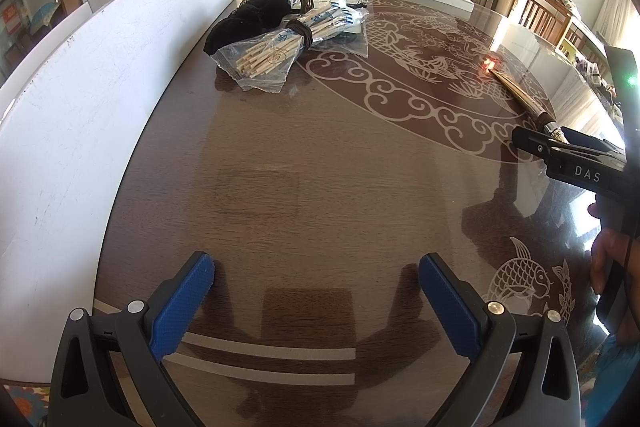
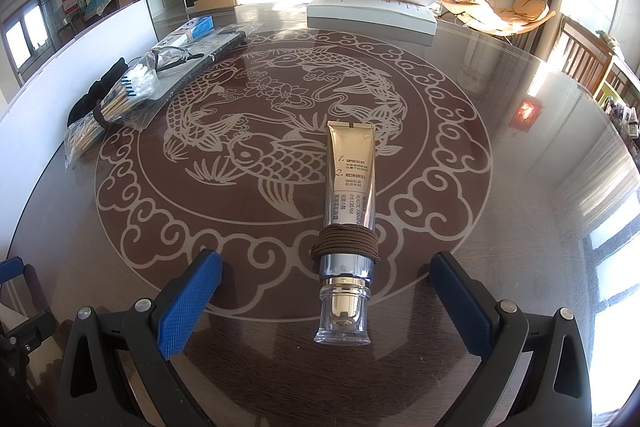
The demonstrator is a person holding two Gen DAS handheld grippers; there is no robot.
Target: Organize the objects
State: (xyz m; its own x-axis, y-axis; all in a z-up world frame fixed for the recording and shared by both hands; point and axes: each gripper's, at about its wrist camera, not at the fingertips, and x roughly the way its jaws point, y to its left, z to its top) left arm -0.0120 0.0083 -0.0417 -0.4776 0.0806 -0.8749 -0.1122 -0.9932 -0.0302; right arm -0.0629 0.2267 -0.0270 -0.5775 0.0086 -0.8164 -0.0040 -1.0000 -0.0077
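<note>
Your L gripper (image 1: 316, 283): jaws spread wide, nothing between the blue pads (image 1: 182, 301), low over the table (image 1: 320, 167). Your R gripper (image 2: 326, 291): jaws also spread, not touching anything. Gold eye cream tube (image 2: 350, 187) lies flat on the fish pattern, clear cap (image 2: 342, 315) pointing at you and sitting between the R pads, apart from both. Brown hair tie (image 2: 346, 243) is wound round the tube just above the cap. Cotton swab packs (image 1: 276, 45) bundled w/ another brown tie, far left by the white board (image 1: 80, 107), next to a black cloth item (image 1: 248, 19). White box (image 2: 372, 13) at far edge.
</note>
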